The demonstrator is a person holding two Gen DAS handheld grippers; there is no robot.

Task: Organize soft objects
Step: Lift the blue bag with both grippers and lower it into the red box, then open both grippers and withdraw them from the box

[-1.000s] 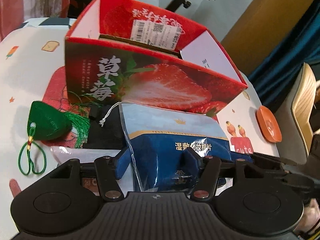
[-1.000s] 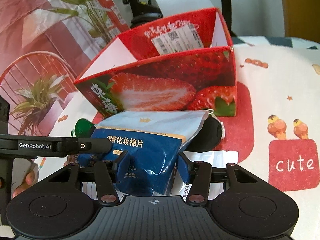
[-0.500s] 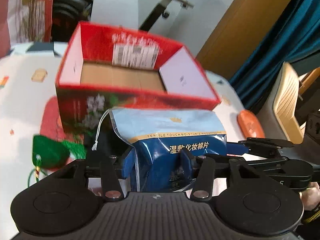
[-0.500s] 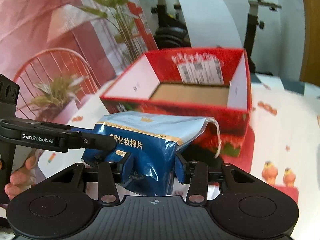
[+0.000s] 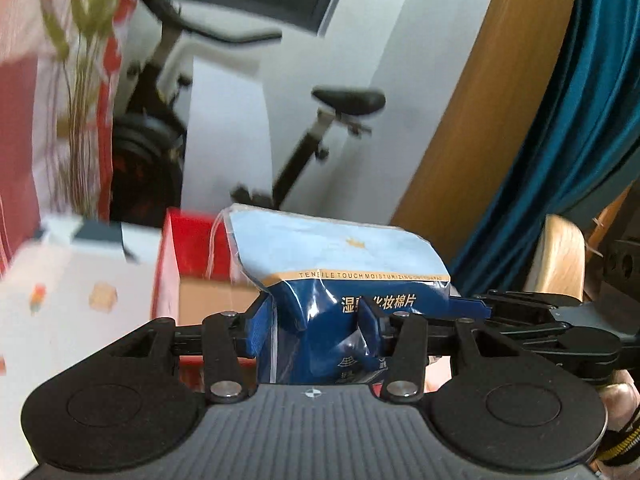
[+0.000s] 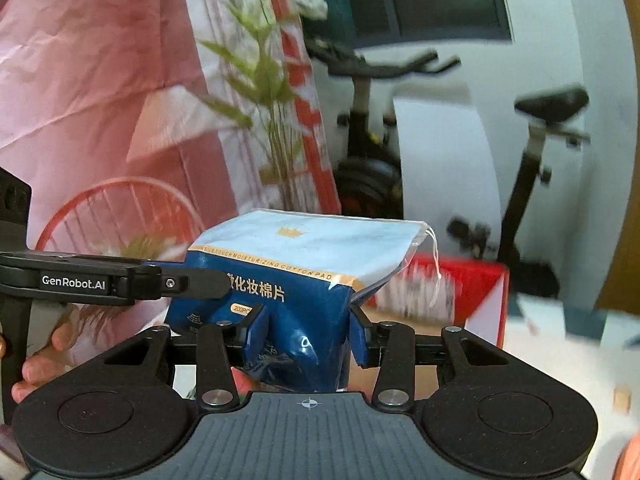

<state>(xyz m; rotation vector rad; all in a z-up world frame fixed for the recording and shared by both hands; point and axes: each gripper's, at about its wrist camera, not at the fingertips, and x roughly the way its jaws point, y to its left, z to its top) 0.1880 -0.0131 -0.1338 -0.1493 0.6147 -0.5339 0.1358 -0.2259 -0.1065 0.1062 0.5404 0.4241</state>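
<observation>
The bag of cotton pads hung in the air in front of the red box, whose open top lay just beyond and below it (the cardboard floor showed past the bag's left edge). Its long axis ran crosswise between the two hands, neither plainly nearer the box. The left gripper pinched the bag's near end, pads narrowed into the blue film; the right gripper clamped the same bag likewise, its film crumpled between the pads.

Room behind the table
An exercise bike stood at twelve o'clock against a white wall; teal curtain at two.
</observation>
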